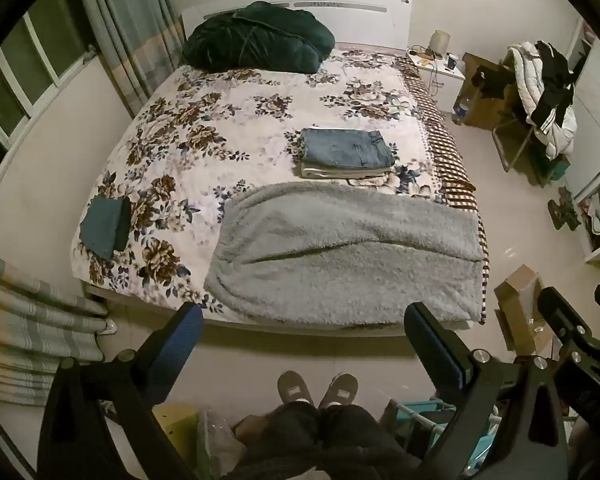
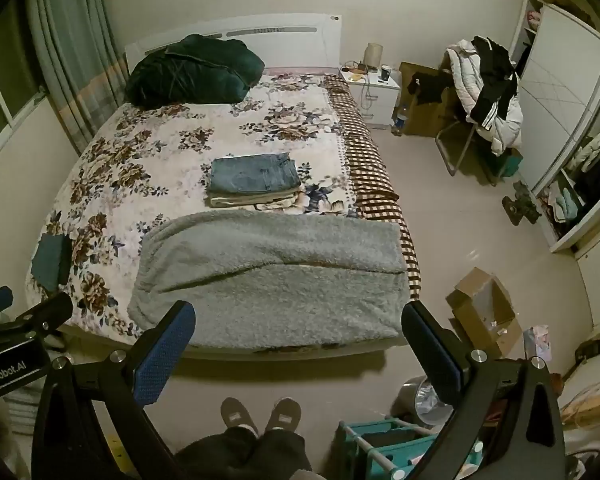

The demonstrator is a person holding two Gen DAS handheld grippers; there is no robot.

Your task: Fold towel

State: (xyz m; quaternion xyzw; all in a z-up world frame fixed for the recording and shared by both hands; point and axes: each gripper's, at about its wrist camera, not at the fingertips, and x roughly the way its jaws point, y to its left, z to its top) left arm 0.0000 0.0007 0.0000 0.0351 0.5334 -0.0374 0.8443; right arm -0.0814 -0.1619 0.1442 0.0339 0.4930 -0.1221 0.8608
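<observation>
Both tongs, left (image 1: 302, 334) and right (image 2: 298, 330), are hanging spread wide and empty; towel (image 2: 268, 276) is lying on bed (image 2: 140, 152) just beyond them.

In the right wrist view, the right gripper (image 2: 300, 344) fills the bottom of the frame, its blue-padded jaws spread wide with nothing between them, above the near edge of a bed (image 2: 204, 136) with a floral cover. A grey fluffy towel (image 2: 268, 272) lies folded over on the bed's near end at centre frame. Just beyond it sits a stack of folded clothes (image 2: 254, 180) topped by jeans. A dark green bundle (image 2: 192, 72) rests by the headboard, upper left. The left gripper (image 2: 16, 320) shows at the left edge. The person's slippered feet (image 2: 260, 412) stand at bottom centre.
</observation>
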